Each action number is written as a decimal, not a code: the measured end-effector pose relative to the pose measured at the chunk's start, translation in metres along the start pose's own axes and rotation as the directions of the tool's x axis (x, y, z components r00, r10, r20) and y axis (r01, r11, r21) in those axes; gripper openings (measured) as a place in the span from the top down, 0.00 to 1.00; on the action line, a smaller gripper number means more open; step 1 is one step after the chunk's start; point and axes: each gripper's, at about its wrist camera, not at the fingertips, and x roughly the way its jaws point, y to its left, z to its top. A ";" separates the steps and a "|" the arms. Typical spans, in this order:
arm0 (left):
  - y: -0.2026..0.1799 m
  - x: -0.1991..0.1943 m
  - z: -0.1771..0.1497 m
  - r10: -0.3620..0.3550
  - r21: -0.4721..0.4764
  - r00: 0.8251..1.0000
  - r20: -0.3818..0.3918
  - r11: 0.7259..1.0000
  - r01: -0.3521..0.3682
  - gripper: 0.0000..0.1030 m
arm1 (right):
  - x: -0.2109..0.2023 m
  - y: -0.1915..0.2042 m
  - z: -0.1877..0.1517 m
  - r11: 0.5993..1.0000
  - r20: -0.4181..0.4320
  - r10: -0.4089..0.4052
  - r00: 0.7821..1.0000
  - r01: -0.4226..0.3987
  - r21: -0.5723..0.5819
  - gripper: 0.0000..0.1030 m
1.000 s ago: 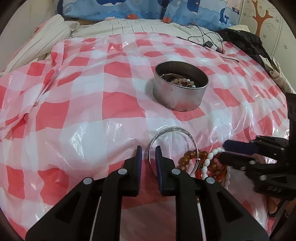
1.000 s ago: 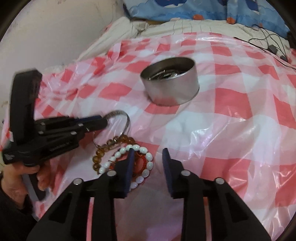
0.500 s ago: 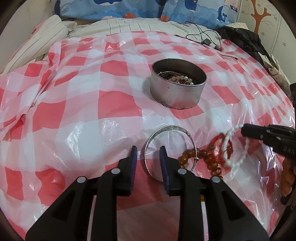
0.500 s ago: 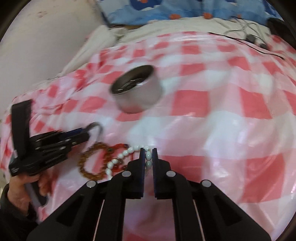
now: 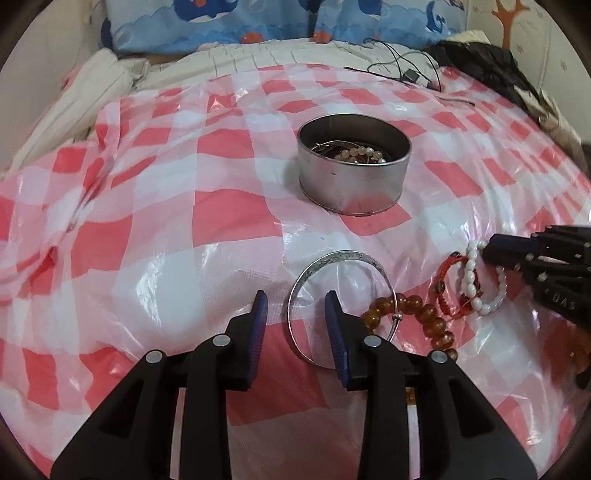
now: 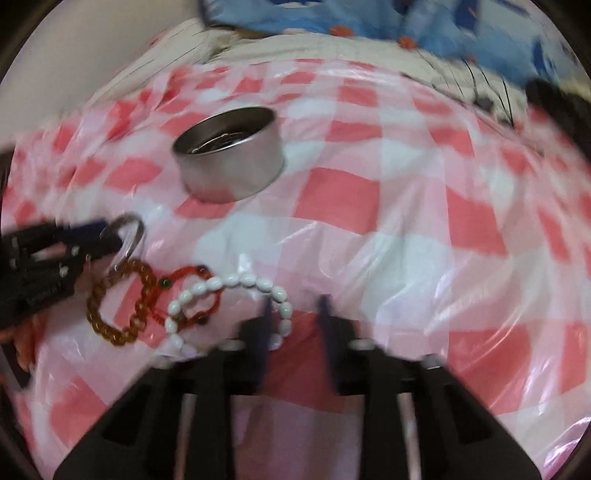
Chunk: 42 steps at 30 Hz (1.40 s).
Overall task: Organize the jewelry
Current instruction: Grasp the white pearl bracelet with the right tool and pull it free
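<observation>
A silver bangle (image 5: 340,256) lies on the red-checked plastic cloth (image 5: 166,221). My left gripper (image 5: 295,317) straddles its left rim, jaws closing but pads not touching it. Against the bangle rest an amber bead bracelet (image 5: 424,314), a red string bracelet (image 5: 443,280) and a white bead bracelet (image 5: 471,266). In the blurred right wrist view my right gripper (image 6: 295,314) has its fingers apart, and the white bead bracelet (image 6: 229,282) lies flat with beads at its left fingertip. The metal tin (image 5: 351,184) farther back holds other jewelry.
The cloth covers a bed with striped bedding (image 5: 280,55) and a blue pillow (image 5: 258,22) at the back. Black cables (image 5: 406,74) and a dark garment (image 5: 487,66) lie at the far right. The hand holding the left gripper (image 6: 114,236) shows at the left edge.
My right gripper shut on the white bead bracelet and dragged it with the red one to the right, then its fingers parted. My left gripper's jaws widened around the bangle's rim.
</observation>
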 end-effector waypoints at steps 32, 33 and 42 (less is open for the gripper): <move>-0.003 0.001 0.000 0.017 0.016 1.000 0.001 1.000 -0.017 0.89 | 0.003 -0.026 0.006 0.990 0.015 -0.047 0.999 0.045 0.137 0.59; -0.004 0.001 0.000 0.020 0.020 1.000 0.001 1.000 -0.020 0.89 | 0.004 -0.027 0.002 0.991 0.011 -0.059 0.998 0.057 0.124 0.59; -0.005 0.003 -0.001 0.036 0.036 0.999 -0.001 0.999 -0.036 0.88 | 0.001 -0.026 0.001 0.993 0.024 -0.016 1.000 0.013 0.118 0.91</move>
